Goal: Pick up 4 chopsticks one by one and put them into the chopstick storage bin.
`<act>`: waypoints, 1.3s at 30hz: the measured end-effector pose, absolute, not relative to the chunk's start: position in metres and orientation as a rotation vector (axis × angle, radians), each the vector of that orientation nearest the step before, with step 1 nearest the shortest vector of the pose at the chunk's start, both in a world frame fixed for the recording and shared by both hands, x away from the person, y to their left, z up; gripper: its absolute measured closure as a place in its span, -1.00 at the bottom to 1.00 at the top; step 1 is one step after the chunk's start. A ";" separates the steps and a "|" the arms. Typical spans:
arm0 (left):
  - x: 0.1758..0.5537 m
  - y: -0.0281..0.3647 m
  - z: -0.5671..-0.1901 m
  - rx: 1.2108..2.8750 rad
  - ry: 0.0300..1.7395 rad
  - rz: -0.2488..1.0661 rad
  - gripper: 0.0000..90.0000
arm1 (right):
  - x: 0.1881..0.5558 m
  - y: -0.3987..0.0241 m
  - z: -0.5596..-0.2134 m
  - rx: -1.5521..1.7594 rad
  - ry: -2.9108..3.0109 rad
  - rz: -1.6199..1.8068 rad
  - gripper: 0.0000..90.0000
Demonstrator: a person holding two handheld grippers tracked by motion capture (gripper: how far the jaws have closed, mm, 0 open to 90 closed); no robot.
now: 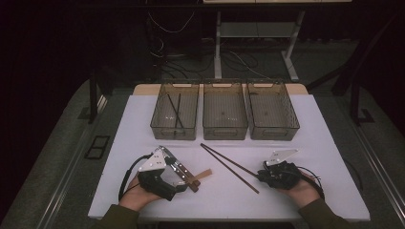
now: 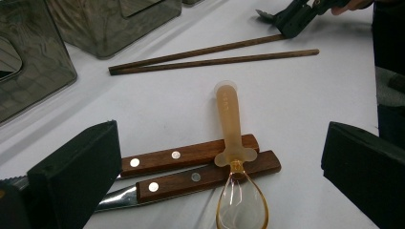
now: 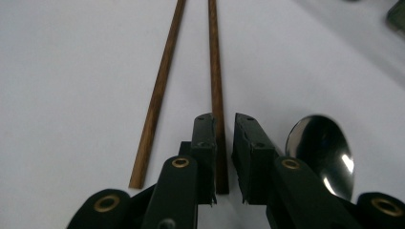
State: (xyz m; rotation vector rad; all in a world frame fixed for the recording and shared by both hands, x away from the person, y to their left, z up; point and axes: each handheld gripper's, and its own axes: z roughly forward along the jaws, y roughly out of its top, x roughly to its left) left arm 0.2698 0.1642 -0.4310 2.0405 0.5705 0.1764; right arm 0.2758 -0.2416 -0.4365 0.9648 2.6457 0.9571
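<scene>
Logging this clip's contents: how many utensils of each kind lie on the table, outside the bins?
Chopsticks: 2
Knives: 2
Spoons: 2, one amber, one metal
Total: 6

No text, label, brand, number or sign is showing legibly on anything in these views.
</scene>
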 end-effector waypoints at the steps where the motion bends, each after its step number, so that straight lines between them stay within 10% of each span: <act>1: 0.270 0.164 -0.431 2.039 0.572 0.175 -1.00 | 0.277 -0.241 -0.435 0.966 2.638 0.973 0.74; 39: 0.270 0.164 -0.431 2.051 0.564 0.172 -1.00 | 0.306 -0.210 -0.437 0.946 2.654 0.994 0.87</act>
